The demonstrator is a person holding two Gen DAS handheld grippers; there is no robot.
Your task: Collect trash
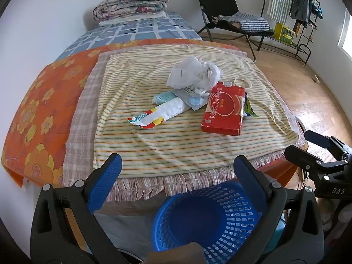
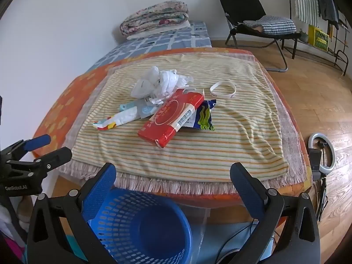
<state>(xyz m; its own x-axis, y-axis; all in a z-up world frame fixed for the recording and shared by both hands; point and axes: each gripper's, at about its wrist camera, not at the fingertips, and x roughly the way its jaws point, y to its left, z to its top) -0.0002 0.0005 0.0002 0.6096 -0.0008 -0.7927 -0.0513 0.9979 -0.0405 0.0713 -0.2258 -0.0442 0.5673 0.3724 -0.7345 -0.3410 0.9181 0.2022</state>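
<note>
Trash (image 1: 198,92) lies heaped mid-way up the striped towel (image 1: 176,145) on the bed: a red box (image 1: 224,110), crumpled white plastic (image 1: 193,74), a white wrapper (image 1: 158,114) and a tube (image 1: 164,98), touching or overlapping. It sits well beyond both grippers, which hang over the bed's near edge above a blue basket (image 1: 211,220) on the floor. Left gripper (image 1: 177,171) has its jaws spread wide with nothing between them; right gripper (image 2: 172,180) likewise, wide apart and empty. Only the right view shows plainly a white wristband (image 2: 222,89) beside the heap, a blue-green packet (image 2: 203,116) under the box, and a ring light (image 2: 322,151) on the floor.
</note>
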